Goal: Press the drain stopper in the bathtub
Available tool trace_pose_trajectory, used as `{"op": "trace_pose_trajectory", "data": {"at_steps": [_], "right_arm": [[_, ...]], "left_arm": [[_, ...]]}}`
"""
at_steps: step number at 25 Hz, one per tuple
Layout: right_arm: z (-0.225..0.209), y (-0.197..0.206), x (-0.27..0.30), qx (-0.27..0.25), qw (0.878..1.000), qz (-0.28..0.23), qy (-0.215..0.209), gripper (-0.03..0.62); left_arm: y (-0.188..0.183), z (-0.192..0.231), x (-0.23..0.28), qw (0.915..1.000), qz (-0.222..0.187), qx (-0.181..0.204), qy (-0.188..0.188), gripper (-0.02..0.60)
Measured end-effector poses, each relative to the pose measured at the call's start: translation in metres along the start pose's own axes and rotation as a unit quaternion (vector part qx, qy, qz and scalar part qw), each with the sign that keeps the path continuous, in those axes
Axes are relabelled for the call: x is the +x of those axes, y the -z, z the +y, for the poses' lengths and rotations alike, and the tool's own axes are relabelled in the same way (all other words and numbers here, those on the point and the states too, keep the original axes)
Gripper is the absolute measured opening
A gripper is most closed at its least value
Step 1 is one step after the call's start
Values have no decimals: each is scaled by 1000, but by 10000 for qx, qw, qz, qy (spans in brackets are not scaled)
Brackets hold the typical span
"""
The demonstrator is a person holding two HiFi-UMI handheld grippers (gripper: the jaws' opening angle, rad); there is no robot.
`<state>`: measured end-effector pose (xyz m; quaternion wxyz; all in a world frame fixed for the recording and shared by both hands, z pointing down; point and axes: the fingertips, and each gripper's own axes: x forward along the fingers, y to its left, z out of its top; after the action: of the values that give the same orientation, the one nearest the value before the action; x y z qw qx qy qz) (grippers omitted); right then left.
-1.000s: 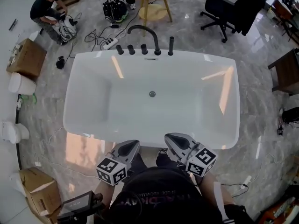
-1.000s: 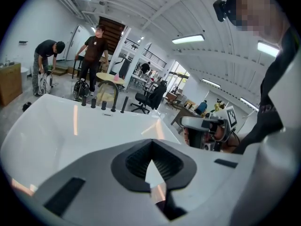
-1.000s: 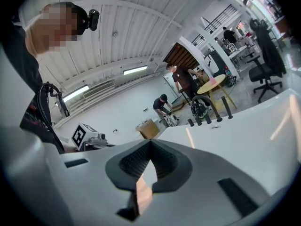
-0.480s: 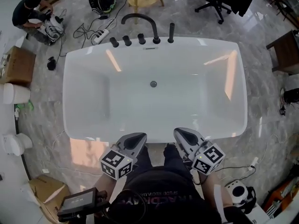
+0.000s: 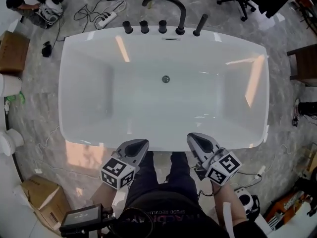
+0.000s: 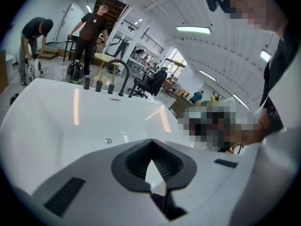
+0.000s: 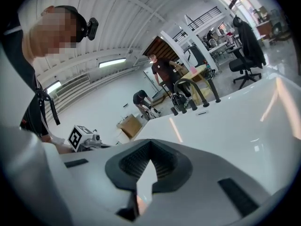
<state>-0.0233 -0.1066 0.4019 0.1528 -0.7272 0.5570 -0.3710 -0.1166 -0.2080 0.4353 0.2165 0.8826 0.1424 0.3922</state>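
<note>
a cardboard box sits on the marble floor, a power strip lies near the black faucet.

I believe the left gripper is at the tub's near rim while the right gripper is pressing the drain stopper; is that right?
Not quite: the head view shows the right gripper at the tub's near rim too, like the left gripper, well short of the drain stopper.

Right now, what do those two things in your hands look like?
Each is a pale grey, wedge-shaped plastic tool, the left tool and the right tool, with black ribbed pads inside. Each carries a white cube printed with black square markers. The person wears a black top with faint lettering.
</note>
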Motion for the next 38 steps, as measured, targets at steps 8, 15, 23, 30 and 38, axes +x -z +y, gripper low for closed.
{"op": "trace_pose_trajectory", "data": {"at_steps": [8,15,23,30,38], "right_arm": [[-26,-3,35,-378,9984,422,19,15],[-74,-14,79,-954,9927,727,115,17],[-164,19,159,-1260,9815,1362,462,17],[-266,89,240,-1283,9662,1956,1080,15],[-372,161,303,-1005,9471,2512,1727,15]], "left_arm": [[11,46,15,9994,-196,-88,-267,8],[26,72,41,9983,-370,-318,-332,8],[43,98,75,9980,-471,-349,-252,8],[57,121,95,9973,-609,97,-386,8],[60,132,115,9892,-897,1128,-259,8]]}}
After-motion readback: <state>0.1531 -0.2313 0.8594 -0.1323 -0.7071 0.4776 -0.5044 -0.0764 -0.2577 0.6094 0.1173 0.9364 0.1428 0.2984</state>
